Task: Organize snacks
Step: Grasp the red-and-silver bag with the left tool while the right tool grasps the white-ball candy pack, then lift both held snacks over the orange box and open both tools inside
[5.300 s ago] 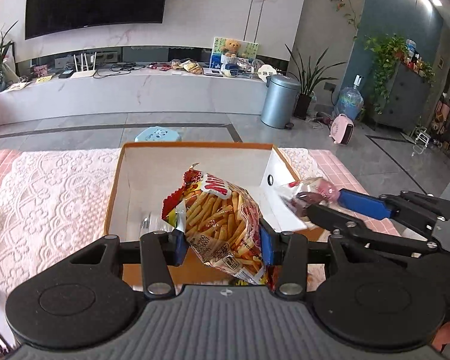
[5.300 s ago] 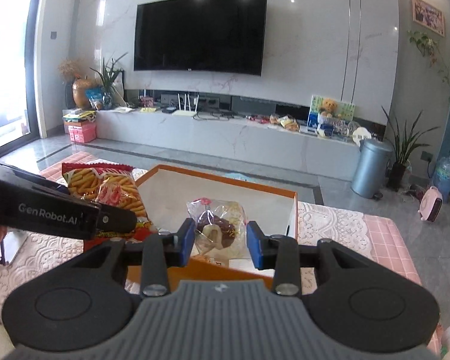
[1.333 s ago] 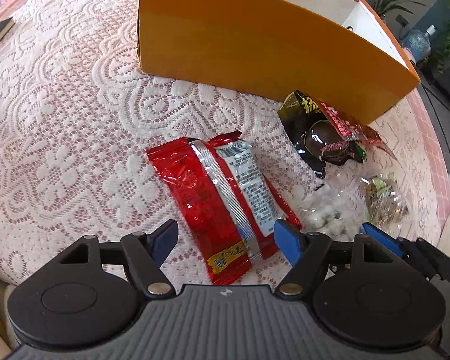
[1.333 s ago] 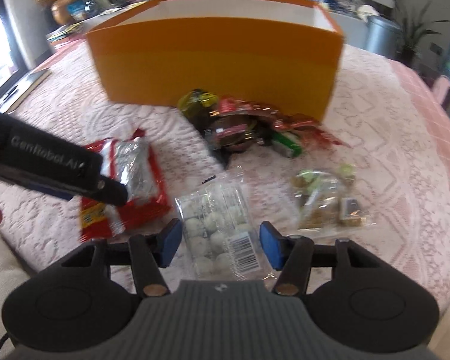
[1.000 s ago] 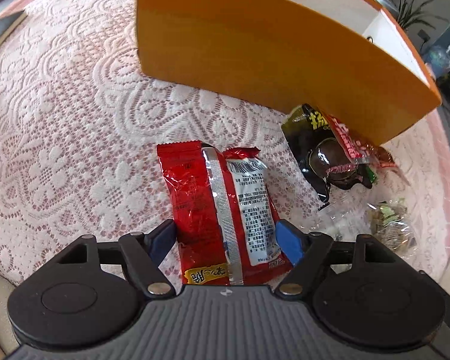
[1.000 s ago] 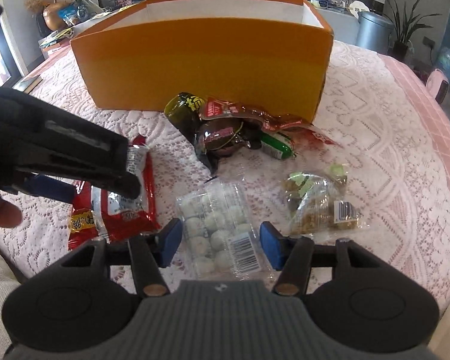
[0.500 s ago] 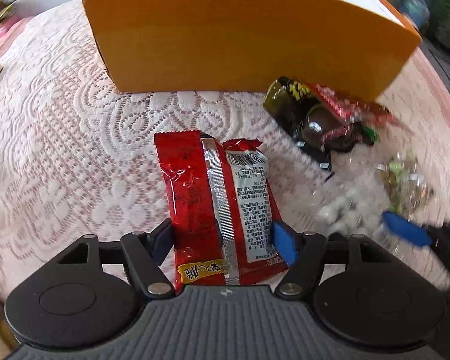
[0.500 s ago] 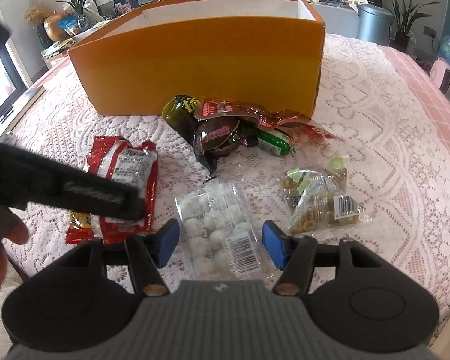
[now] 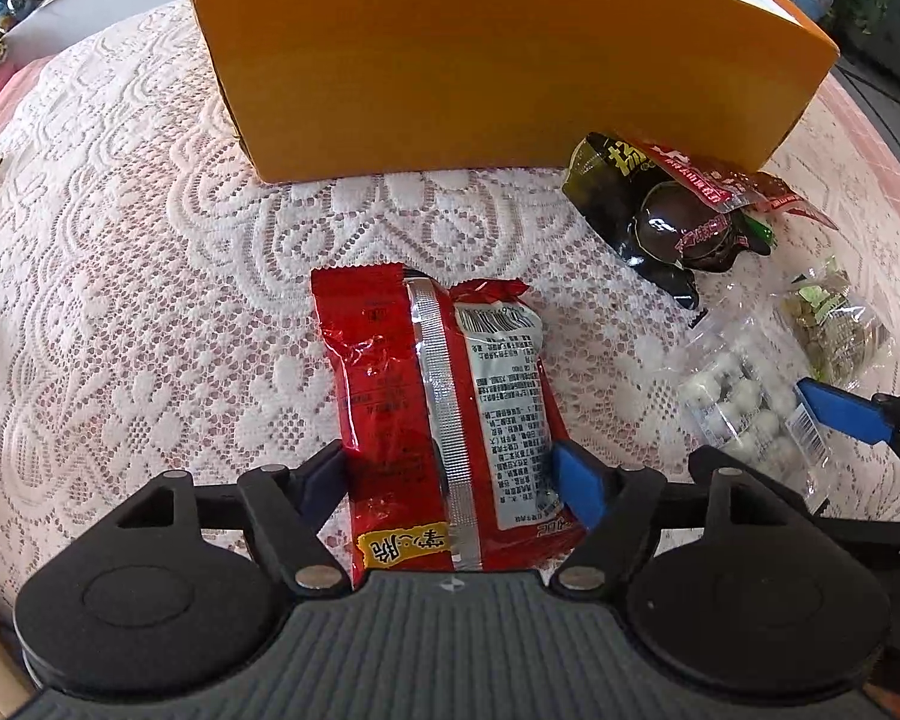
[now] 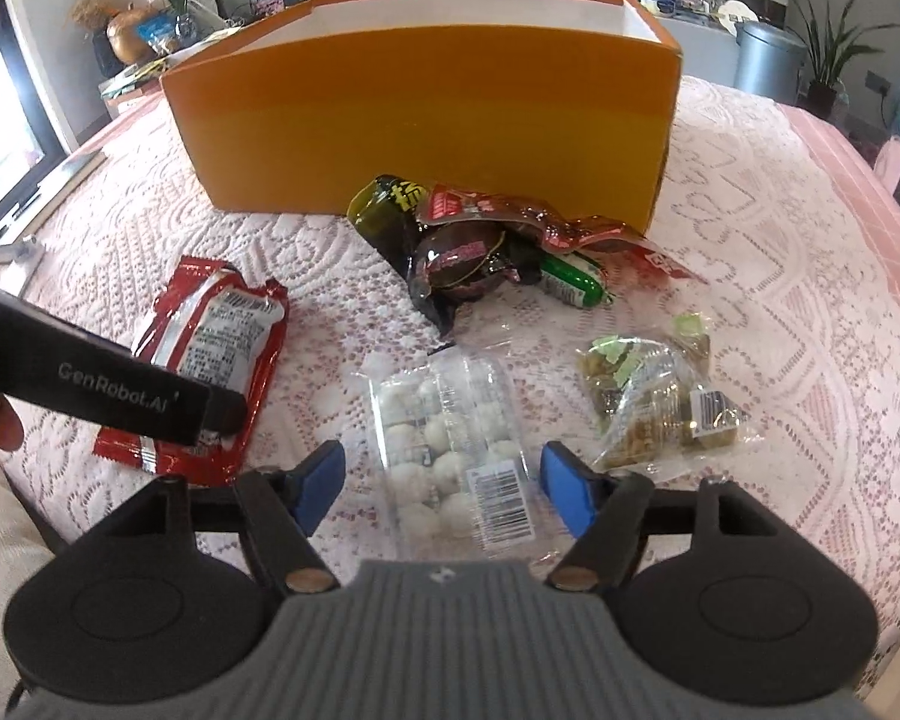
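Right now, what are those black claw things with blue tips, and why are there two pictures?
Those are grippers, two-fingered tongs. A person holds one in each hand. Each carries a camera looking along its fingers, so there is one picture per hand. In its own picture, the left gripper has a red snack packet lying between its jaws. The right gripper has a clear bag of white balls between its jaws. Both sets of jaws have just been opening, and neither is squeezing anything. Everything lies on a lace tablecloth in front of an orange box, near some dark packets and a small bag of brownish snacks.
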